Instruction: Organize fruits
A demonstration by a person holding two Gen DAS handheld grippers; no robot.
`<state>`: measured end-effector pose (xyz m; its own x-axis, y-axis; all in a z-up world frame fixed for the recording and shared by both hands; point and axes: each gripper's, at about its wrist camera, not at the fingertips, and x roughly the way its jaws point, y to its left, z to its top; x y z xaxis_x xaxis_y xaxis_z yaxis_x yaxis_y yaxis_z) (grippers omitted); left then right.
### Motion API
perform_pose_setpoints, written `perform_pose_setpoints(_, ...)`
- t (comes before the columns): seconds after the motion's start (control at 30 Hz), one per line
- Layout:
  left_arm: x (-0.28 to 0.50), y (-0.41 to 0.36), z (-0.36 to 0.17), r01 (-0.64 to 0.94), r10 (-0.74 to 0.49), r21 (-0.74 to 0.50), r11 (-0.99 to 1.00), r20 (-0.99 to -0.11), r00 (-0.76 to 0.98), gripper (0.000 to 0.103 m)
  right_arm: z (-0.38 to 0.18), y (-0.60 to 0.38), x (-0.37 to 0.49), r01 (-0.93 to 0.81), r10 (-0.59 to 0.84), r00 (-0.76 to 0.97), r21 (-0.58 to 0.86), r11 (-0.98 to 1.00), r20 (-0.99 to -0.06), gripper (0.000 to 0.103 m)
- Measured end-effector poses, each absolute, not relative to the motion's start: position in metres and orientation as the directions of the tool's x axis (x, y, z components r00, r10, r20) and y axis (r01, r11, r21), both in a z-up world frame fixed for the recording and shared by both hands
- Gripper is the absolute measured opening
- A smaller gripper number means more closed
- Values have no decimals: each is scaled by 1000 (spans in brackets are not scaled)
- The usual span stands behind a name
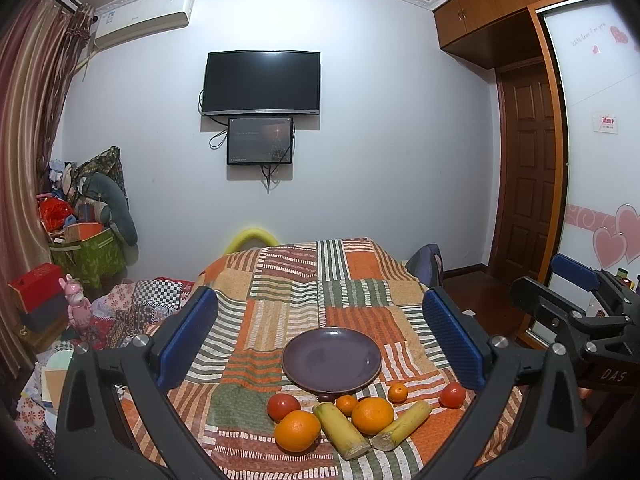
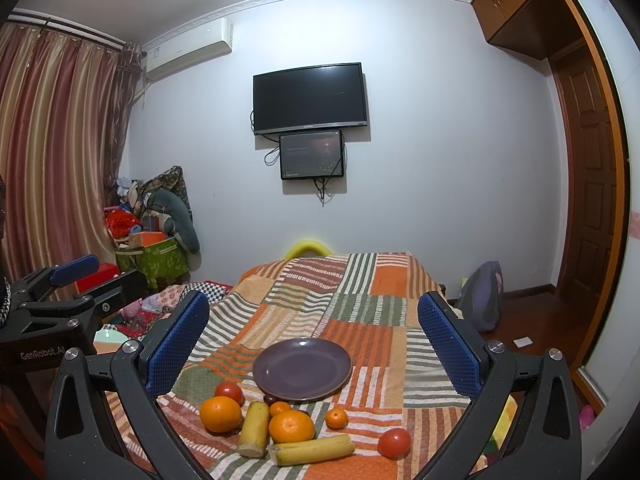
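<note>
Both grippers hover spread wide above the patchwork cloth [image 1: 280, 312], holding nothing: left gripper [image 1: 320, 336], right gripper [image 2: 312, 344], fruit and purple plate [image 1: 332, 360] lying untouched below.

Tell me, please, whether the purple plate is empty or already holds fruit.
Empty: the plate shows only bare purple glaze, and the fruit lies on the cloth in front.

- The purple plate [image 1: 331, 360] lies bare, open from above.
- Fruit crowds its near edge: oranges [image 1: 372, 415], banana pieces [image 1: 341, 430], tomatoes [image 1: 283, 407].
- The patchwork cloth [image 1: 304, 280] beyond lies open.
</note>
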<state>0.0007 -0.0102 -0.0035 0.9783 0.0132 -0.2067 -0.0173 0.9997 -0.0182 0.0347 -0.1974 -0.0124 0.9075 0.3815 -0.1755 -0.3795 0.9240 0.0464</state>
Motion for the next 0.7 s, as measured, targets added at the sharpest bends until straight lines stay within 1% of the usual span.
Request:
perform_pose_setpoints(0.23,3,-11,-8,-12,11,-6,1000,-212,977,103,-14,-197,35,-381,383,907,44,923,-178,103)
perform_pose_setpoints(0.53,23,-6,-21,-17,14,-10,1000,-265,964,103,-25,-204,50,-364,367,900,55,930,-235,103)
perform_pose_setpoints(0.6,31,-3,-27,-25,19,-14,1000,-293,956,92,-30,-209,55,-348,350,902,54,936,-252,103)
perform_pose_setpoints(0.67,38,2,-33,-34,26,-18,999,-324,946,86,-36,-214,61,-330,332,903,55,942,-273,103)
perform_pose_setpoints(0.7,44,5,-37,-40,31,-19,999,-344,938,85,-41,-218,65,-319,321,902,56,946,-290,103)
